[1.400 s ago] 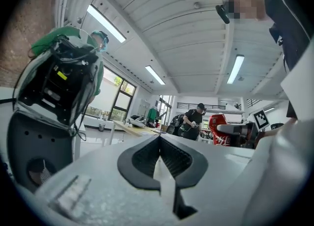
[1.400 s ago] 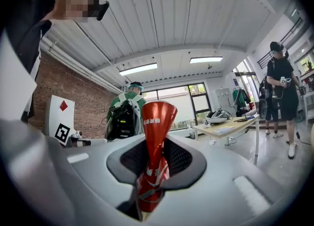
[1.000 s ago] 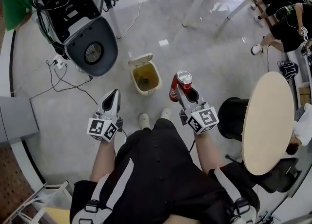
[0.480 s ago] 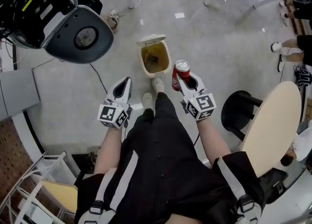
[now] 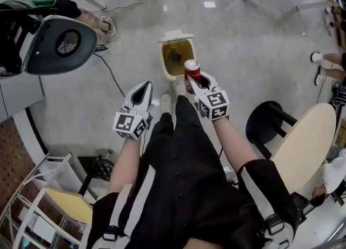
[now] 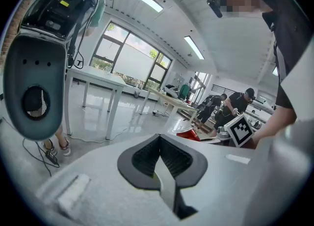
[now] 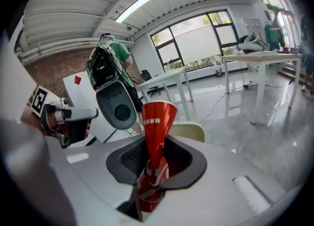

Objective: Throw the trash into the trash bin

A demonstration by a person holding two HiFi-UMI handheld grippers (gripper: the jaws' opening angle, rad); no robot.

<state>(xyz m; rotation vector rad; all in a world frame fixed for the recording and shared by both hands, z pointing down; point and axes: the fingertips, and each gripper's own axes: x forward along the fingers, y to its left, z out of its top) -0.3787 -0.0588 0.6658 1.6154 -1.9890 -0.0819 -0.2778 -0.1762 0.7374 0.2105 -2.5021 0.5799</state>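
Overhead only: bin (image 5: 163, 58) interior beyond can (image 5: 190, 78).

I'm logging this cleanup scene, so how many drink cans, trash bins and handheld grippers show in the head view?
red metal drink can: 1
cream plastic trash bin: 1
grey handheld grippers, left gripper and right gripper: 2
Total: 4

Grey moulded shell with round grille (image 5: 57, 45) at ten o'clock, black cable (image 5: 112, 77) across polished grey floor (image 5: 243, 53), black round stool (image 5: 264, 129) at three o'clock, pale round desk (image 5: 305, 145) beside it at four, white wire rack (image 5: 32, 210) at eight o'clock.
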